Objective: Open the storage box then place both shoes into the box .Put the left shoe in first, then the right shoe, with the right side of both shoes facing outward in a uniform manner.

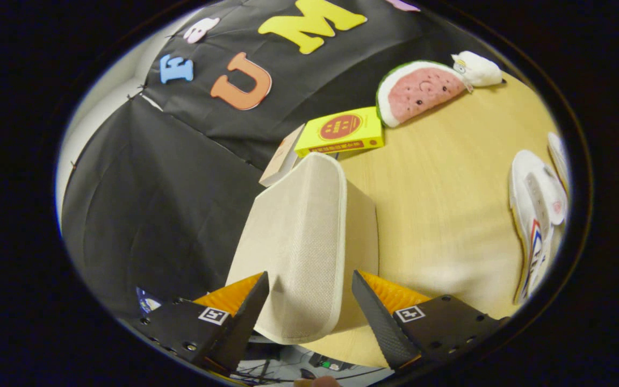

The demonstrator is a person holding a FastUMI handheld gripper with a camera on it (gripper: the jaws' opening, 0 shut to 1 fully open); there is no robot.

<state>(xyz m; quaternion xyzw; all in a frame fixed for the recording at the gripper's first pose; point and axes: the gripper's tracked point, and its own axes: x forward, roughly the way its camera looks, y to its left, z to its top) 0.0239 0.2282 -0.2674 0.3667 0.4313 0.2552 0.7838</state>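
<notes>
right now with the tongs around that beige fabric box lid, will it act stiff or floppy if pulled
The lid looks like woven cloth with a stitched rim, so probably light. It holds a flat shape, so likely a stiff panel inside. The tongs stand open on either side of it, not pressing; the box may slide on the smooth table.

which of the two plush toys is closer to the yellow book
The watermelon slice toy, which lies right beside the yellow book. The small white plush toy sits beyond it, at its far tip. The claw is open, straddling the beige box lid.
</notes>
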